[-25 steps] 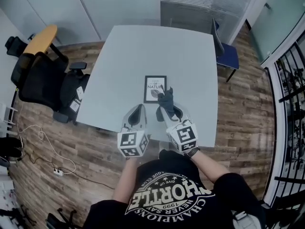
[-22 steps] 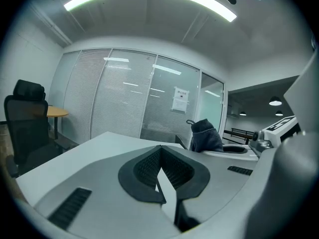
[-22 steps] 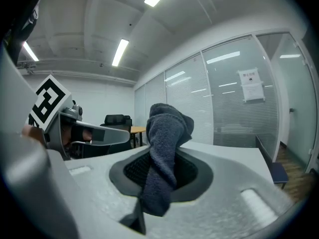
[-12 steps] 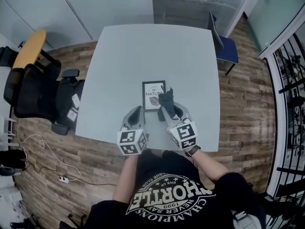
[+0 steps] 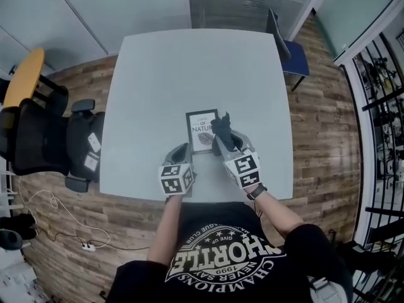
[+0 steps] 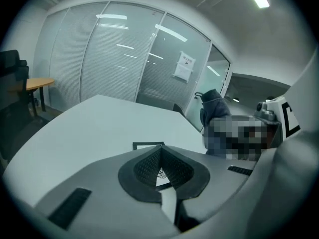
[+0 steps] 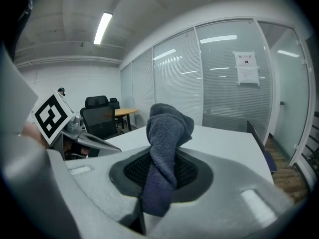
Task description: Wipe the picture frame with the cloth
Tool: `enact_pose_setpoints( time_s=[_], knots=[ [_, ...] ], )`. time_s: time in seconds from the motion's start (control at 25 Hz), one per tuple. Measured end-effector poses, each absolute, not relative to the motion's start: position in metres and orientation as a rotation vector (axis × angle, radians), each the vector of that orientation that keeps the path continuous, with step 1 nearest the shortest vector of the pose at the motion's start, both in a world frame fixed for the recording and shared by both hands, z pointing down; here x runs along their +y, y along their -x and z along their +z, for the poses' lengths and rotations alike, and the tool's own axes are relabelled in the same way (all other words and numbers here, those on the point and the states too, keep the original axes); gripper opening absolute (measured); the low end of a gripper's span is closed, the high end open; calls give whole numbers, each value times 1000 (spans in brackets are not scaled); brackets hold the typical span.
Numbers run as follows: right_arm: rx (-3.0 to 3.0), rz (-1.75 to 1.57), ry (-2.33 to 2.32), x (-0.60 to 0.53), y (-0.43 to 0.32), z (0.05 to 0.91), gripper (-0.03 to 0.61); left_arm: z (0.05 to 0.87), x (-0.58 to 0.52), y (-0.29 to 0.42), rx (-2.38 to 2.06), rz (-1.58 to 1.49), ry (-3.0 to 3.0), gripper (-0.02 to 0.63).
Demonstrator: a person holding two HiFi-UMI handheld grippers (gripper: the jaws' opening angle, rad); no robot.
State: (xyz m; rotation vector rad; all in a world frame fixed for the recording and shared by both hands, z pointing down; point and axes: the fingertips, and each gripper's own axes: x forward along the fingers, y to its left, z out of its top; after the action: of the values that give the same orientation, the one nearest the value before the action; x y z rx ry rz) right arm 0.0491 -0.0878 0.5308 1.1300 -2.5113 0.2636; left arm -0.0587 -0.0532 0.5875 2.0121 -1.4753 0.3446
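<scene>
A small black picture frame (image 5: 202,130) with a white print lies flat on the pale table (image 5: 164,74), near its front edge. My right gripper (image 5: 225,136) is shut on a dark blue-grey cloth (image 5: 221,126), which sticks up from its jaws (image 7: 165,148) at the frame's right edge. My left gripper (image 5: 183,151) hovers just in front of the frame's lower left corner, shut and holding nothing. In the left gripper view the frame (image 6: 147,145) shows just past the closed jaws.
Black office chairs (image 5: 44,144) and a wooden side table (image 5: 22,77) stand to the left of the table. A blue chair (image 5: 287,59) sits at the far right corner. Glass partitions with blinds (image 7: 219,83) line the room.
The view has shifted a little; both grippers keep their places by the frame, the right one still holding the cloth at the frame's right edge.
</scene>
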Motion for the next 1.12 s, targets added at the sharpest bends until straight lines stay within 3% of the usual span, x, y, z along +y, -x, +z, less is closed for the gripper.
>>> enact_pose_setpoints(
  time_s=[0.4, 1.12],
  knots=[
    [-2413, 300, -898, -136, -16, 587, 83, 659, -56, 58, -1303, 485, -1903, 3],
    [-2048, -288, -186, -187, 59, 703, 83, 734, -65, 59, -1179, 509, -1762, 2]
  ],
)
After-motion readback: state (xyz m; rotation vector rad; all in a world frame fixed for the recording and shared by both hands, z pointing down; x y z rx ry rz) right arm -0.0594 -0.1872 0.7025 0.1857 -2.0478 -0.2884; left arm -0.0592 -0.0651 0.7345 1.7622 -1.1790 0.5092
